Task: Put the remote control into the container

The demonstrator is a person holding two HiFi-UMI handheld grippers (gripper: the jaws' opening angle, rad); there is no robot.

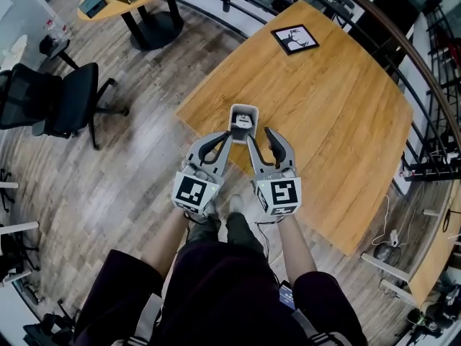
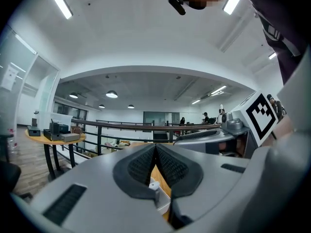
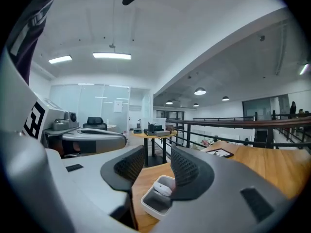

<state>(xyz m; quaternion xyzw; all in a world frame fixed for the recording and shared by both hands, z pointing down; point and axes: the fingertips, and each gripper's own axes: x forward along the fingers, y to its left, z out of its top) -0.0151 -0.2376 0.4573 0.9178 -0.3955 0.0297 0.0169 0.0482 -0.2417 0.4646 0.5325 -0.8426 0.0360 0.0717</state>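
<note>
Far left, off the table: black office chair (image 1: 63, 98) on the wood floor (image 1: 144, 157).

Left gripper (image 1: 222, 141): jaws pressed together, nothing between them; its own view (image 2: 155, 149) shows the ribbed pads (image 2: 138, 166) meeting in a thin line. Held above the table's near edge, tips pointing at the container. A corner of the container's white rim (image 2: 154, 187) shows just below the closed pads.

Centre: container (image 1: 235, 114), a small pale open bin, stands on the wooden table (image 1: 324, 114) close to its near corner. Remote (image 1: 245, 122) lies inside it, pale with a dark patch. Bin sits just beyond the tips of both grippers, between them.

Right gripper (image 1: 258, 135): jaws spread, empty. From its own view (image 3: 158, 161) the gap between the pads frames the container (image 3: 148, 205) lower down on the table, the remote (image 3: 162, 189) resting in it. Jaws are apart from the bin, not touching it.

Far right, farther back on the table: a flat black-framed marker card (image 1: 294, 39), well apart from the bin.
</note>
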